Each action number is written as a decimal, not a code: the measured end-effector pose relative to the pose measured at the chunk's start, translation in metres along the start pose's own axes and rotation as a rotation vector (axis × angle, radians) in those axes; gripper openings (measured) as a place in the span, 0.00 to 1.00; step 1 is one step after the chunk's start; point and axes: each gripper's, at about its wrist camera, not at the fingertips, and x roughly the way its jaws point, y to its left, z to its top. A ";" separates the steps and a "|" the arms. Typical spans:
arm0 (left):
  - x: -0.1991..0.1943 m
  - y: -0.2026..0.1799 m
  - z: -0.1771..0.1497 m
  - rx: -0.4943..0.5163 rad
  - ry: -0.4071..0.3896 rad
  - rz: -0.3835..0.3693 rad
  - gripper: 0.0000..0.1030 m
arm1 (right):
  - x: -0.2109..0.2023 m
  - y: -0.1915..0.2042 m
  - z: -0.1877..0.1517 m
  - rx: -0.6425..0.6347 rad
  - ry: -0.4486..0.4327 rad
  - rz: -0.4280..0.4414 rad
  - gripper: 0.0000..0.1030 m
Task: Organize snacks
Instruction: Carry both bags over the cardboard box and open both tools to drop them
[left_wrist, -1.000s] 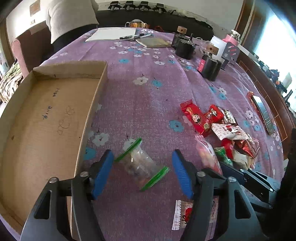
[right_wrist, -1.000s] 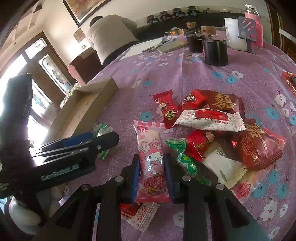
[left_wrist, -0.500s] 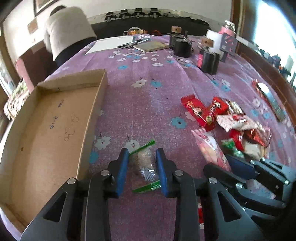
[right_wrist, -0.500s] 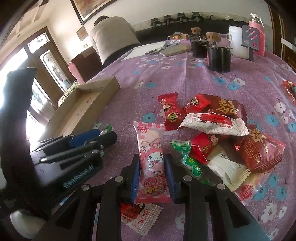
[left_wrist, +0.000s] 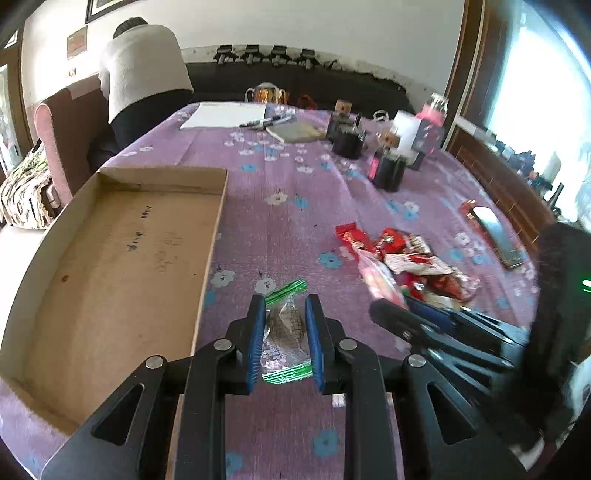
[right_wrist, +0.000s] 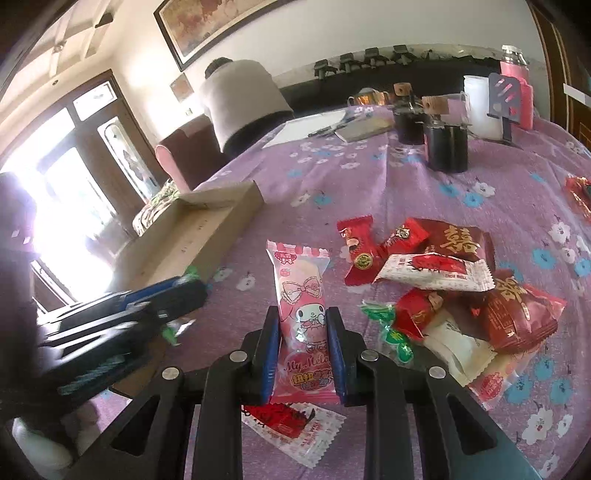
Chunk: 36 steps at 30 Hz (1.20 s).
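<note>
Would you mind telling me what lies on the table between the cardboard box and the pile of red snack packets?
In the left wrist view, bare purple tablecloth separates the cardboard box from the red snack pile; nearer the camera, the left gripper holds a green-edged clear packet.

left claw (left_wrist: 284, 332) | black frame, blue pads, silver screws (right claw (right_wrist: 302, 345) alike)

Motion blur smears the right tongs (left_wrist: 391, 306) in the left wrist view and the left tongs (right_wrist: 173, 291) in the right. The cardboard box (left_wrist: 110, 266) runs off the frame's lower left. A red-and-white packet (right_wrist: 291, 421) lies half hidden beneath the pink wrapper (right_wrist: 303, 314); its print is unreadable.
</note>
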 end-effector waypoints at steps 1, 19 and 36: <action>-0.007 0.002 -0.001 -0.004 -0.011 -0.005 0.19 | -0.001 0.001 0.000 0.000 -0.002 0.003 0.24; -0.087 0.074 0.009 0.011 -0.175 0.211 0.19 | -0.032 0.047 0.014 -0.062 -0.043 0.008 0.24; -0.032 0.132 0.082 0.022 -0.092 0.273 0.19 | 0.036 0.127 0.100 -0.070 0.074 0.077 0.24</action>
